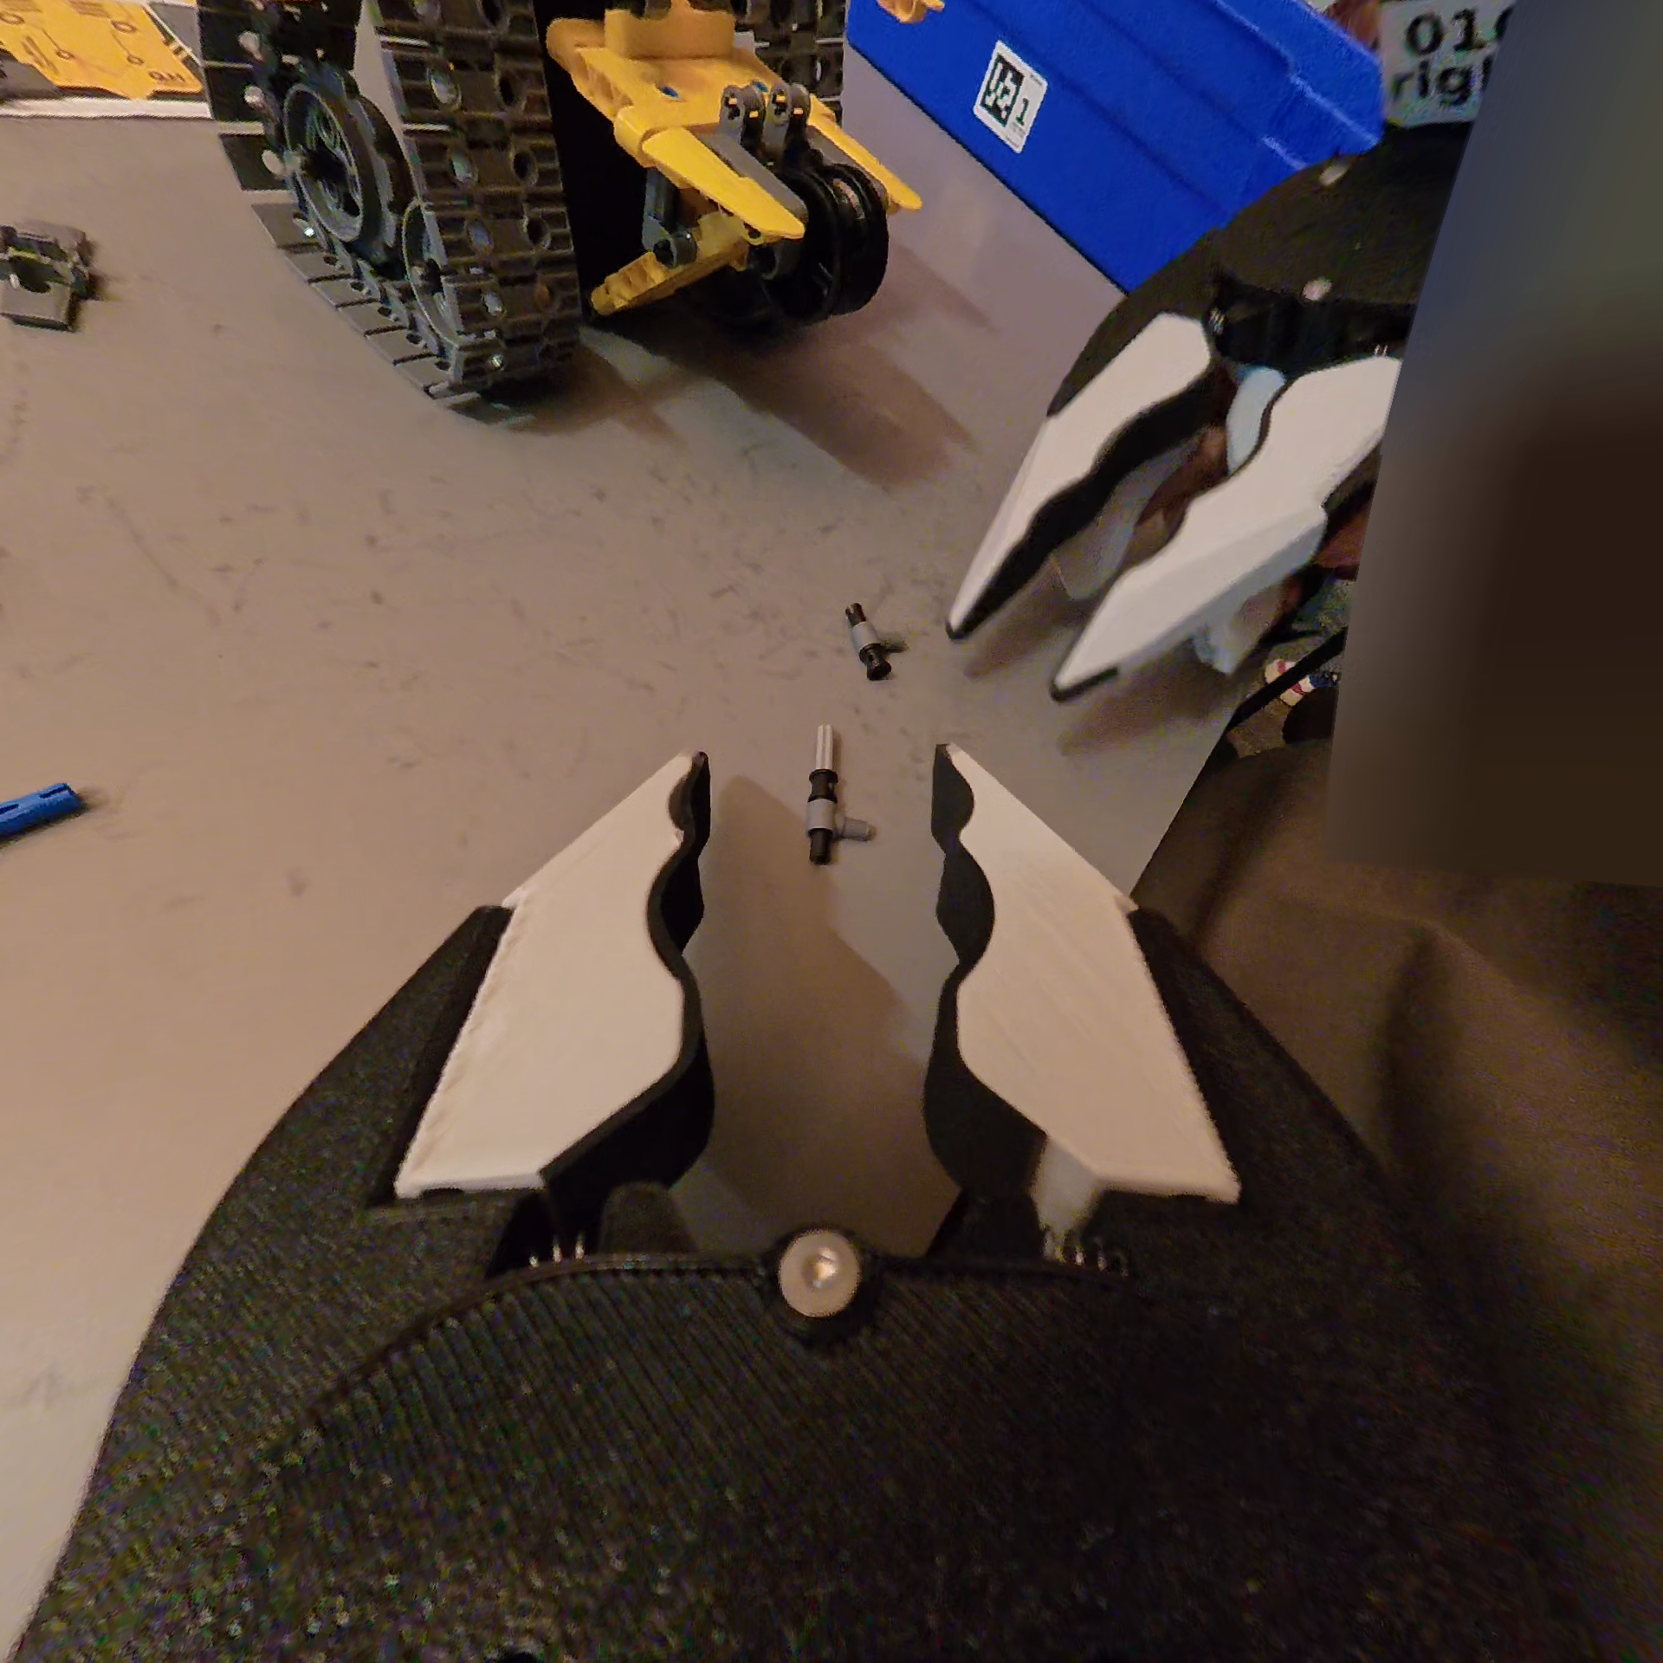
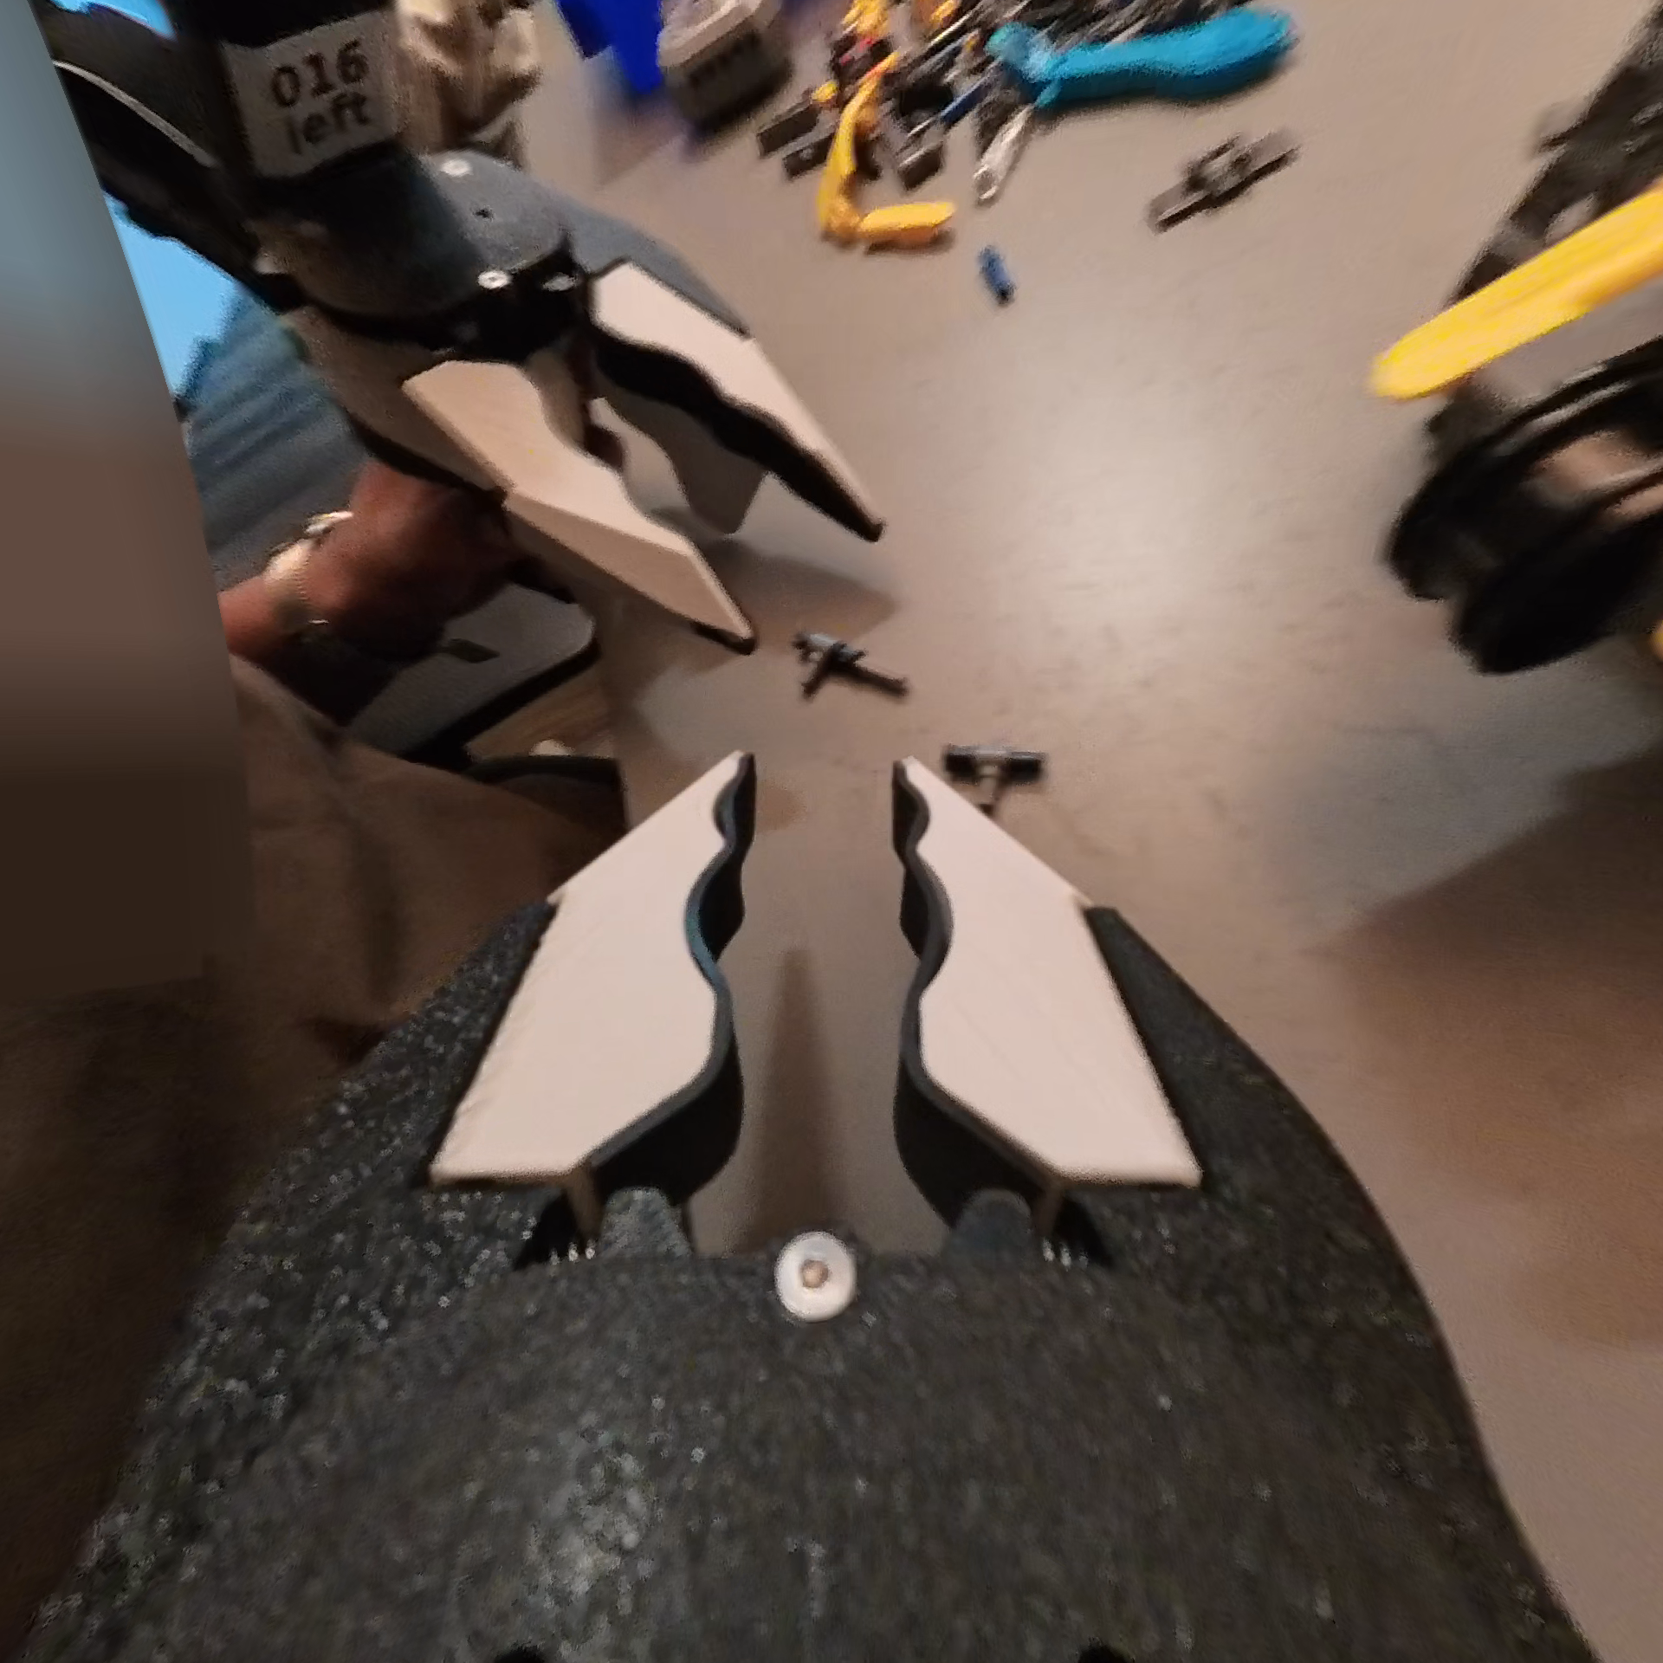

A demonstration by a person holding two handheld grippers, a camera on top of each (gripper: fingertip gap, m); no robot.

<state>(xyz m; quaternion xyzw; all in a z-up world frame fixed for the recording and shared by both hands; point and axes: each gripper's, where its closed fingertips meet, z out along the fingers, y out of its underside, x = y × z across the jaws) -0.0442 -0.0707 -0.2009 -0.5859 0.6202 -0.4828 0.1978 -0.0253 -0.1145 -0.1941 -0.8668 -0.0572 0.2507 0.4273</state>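
A small grey-and-black connector pin (image 1: 826,805) lies flat on the grey tabletop (image 1: 360,585) just ahead of the left tongs (image 1: 821,765), in line with the gap between their tips and touching neither finger. The left tongs stand wide apart and hold nothing.

A second, shorter pin piece (image 1: 869,641) lies a little farther out from the left tongs and slightly to their right, near the tips of the right tongs (image 1: 1012,661), which come in from the right side, tilted down toward the tabletop. In the right wrist view the right tongs (image 2: 823,774) are parted with a clear gap and are empty; the shorter pin piece (image 2: 993,768) sits just beside their right fingertip, apart from it as far as the blur lets one tell, and the longer pin (image 2: 841,666) lies ahead of them, close to the near tip of the left tongs (image 2: 814,585).

Farther ahead of the left tongs stands a yellow-and-black tracked toy vehicle (image 1: 576,180). To its right is a blue bin (image 1: 1170,135) with a white sticker. Off to the left of the left tongs lie a grey block piece (image 1: 40,274) and a blue beam (image 1: 36,805). Far ahead of the right tongs, a blurred heap of loose parts (image 2: 945,117) is scattered.
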